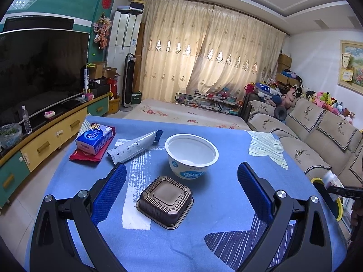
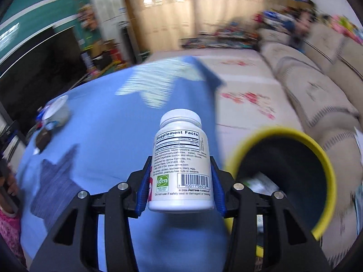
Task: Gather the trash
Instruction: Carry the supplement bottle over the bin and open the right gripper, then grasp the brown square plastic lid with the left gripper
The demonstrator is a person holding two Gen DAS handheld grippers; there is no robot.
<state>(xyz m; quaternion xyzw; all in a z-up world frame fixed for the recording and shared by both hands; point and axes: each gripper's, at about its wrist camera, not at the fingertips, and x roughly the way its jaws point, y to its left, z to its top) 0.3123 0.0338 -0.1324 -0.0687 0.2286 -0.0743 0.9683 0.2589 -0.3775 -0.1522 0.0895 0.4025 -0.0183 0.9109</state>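
Nearest, we hold our right gripper [image 2: 181,181] clamped on a white supplement bottle [image 2: 181,158], blue pads pressed to both its sides, cap pointing away from us. Just to its right and lower down we see the yellow-rimmed bin [image 2: 322,163], dark inside, with some wrappers at its bottom; the bottle sits above the edge of the blue tablecloth [image 2: 102,124], beside the bin rather than over it. That view is blurred beyond the bottle.

Our left gripper [image 1: 181,181] is spread wide and holds nothing. Between its fingers we see a brown plastic tray [image 1: 165,204] lying upside down on the cloth. Just past it stands an empty white cup [image 1: 191,156], upright. Further left lies a crumpled silver pouch [image 1: 133,147], and beyond that a tissue pack [image 1: 94,139] on a red wrapper [image 1: 84,156]. Farther off, a sofa [image 1: 317,131] and curtains [image 1: 204,63].
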